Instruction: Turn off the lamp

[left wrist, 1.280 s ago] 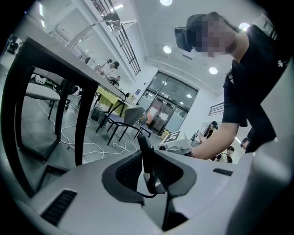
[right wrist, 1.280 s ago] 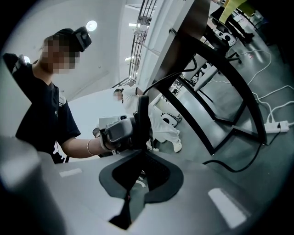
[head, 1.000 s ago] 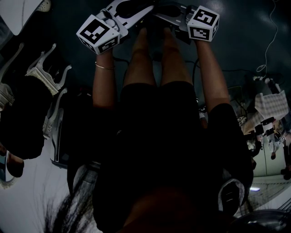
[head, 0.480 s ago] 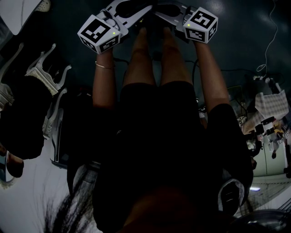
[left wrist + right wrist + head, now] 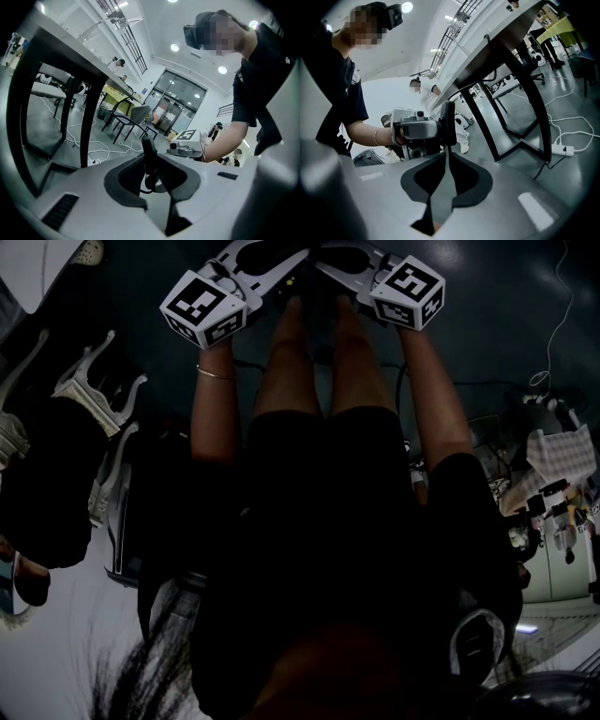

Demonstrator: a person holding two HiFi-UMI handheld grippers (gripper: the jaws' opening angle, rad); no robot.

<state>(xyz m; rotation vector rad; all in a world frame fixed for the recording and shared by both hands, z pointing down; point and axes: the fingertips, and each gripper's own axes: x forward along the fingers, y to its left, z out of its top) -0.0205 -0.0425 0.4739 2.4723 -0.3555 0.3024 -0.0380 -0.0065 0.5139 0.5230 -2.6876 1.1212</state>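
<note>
Left gripper (image 5: 151,165) jaws pinch a long black plastic piece (image 5: 148,146), standing up low in the middle of that view. Right gripper (image 5: 446,152) jaws are almost together, opening a tiny bit, with only a thin slit between them. Their tips sit at the piece's bottom end. Both grippers meet at the head view's top, above the person's bare legs (image 5: 286,362).

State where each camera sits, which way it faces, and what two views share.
Head view: on the head, facing steeply down; shows legs, forearms, left gripper, right gripper.
Left gripper view: on the left gripper, looking along its fingers past the black switch to the right gripper and arm.
Right gripper view: on the right gripper, fingers beginning to open, facing the left gripper and arm.
Shared: both gripper views show the black switch.
</note>
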